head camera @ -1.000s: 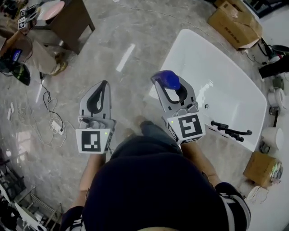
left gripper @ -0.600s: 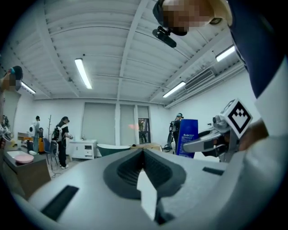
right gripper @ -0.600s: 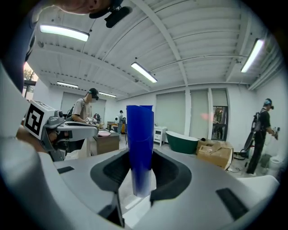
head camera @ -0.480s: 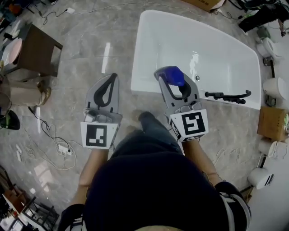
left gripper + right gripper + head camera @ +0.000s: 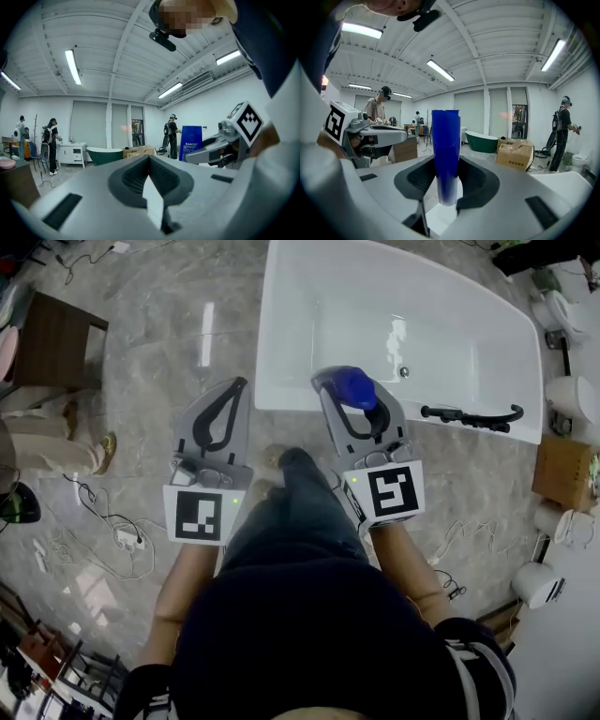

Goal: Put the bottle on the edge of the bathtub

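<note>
The blue bottle [image 5: 355, 389] stands upright between the jaws of my right gripper [image 5: 353, 401], which is shut on it. It hangs just over the near rim of the white bathtub [image 5: 281, 401]. In the right gripper view the blue bottle [image 5: 446, 150] rises straight up between the dark pads [image 5: 478, 185]. My left gripper [image 5: 235, 384] is shut and holds nothing, out over the marble floor to the left of the tub's corner. The left gripper view shows the blue bottle [image 5: 191, 140] off to the right.
A black faucet fitting [image 5: 473, 415] lies on the tub's near rim at the right. A brown table [image 5: 54, 341] stands at the upper left. Cables [image 5: 114, 535] trail over the floor on the left. A cardboard box [image 5: 562, 474] and white fixtures [image 5: 568, 397] stand at the right.
Both grippers have come closer to the bathtub, so its near rim now lies right under the right gripper's tips. The bottle stays gripped. The left gripper stays shut.
</note>
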Motion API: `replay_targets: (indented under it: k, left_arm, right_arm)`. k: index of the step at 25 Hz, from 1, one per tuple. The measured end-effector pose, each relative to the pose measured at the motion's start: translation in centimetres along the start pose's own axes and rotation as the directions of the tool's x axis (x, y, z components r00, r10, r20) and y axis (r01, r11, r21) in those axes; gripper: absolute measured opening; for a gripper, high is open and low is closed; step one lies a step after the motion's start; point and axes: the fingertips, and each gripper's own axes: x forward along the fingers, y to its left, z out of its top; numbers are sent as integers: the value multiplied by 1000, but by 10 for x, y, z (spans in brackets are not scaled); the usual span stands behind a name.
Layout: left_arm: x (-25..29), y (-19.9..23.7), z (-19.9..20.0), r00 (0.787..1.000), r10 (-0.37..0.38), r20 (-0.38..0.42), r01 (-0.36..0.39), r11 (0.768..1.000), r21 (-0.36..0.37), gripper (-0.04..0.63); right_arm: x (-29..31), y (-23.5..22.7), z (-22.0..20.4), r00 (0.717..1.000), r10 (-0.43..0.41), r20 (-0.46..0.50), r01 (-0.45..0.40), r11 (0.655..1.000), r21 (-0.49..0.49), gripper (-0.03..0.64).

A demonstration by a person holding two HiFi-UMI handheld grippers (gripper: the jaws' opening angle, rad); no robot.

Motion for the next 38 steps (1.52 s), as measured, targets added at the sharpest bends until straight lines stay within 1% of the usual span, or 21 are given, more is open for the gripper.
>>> replay_targets:
  k: [4, 7, 13, 18, 25, 29, 32, 38]
  left_arm:
    - [8, -5, -11, 1000, 1, 2, -1, 1000, 21, 2]
    - [16, -2, -26, 1000, 3, -18, -3, 1000, 27, 2]
    - [32, 1, -60, 999, 21, -46, -18, 998, 57, 2]
    - [41, 3, -82, 998, 36, -59, -32, 998, 61, 2]
    - [44, 5, -121, 990, 42, -137, -39, 999, 22, 2]
    - [48, 7, -135, 987, 35, -155, -33, 999, 19, 2]
    - [49, 7, -143, 985, 29, -167, -26, 999, 21, 2]
    - [51, 7, -161, 978, 46, -203, -47, 999, 3, 2]
  right_arm:
    - [11, -1, -16, 1000, 25, 8, -25, 1000, 1, 160]
    - [26, 1, -32, 999, 45, 6, -45, 999, 6, 160]
    - [50, 3, -75, 996, 81, -28, -80, 997, 14, 160]
    - [66, 8, -104, 993, 109, -49, -109, 994, 6, 160]
    - [82, 17, -145, 988, 146, -53, -146, 989, 7, 160]
    - [91, 22, -172, 983, 164, -88, -164, 986, 6, 160]
    - [97, 27, -184, 981, 177, -78, -177, 984, 12, 160]
    - [107, 31, -218, 973, 206, -107, -205, 979, 18, 160]
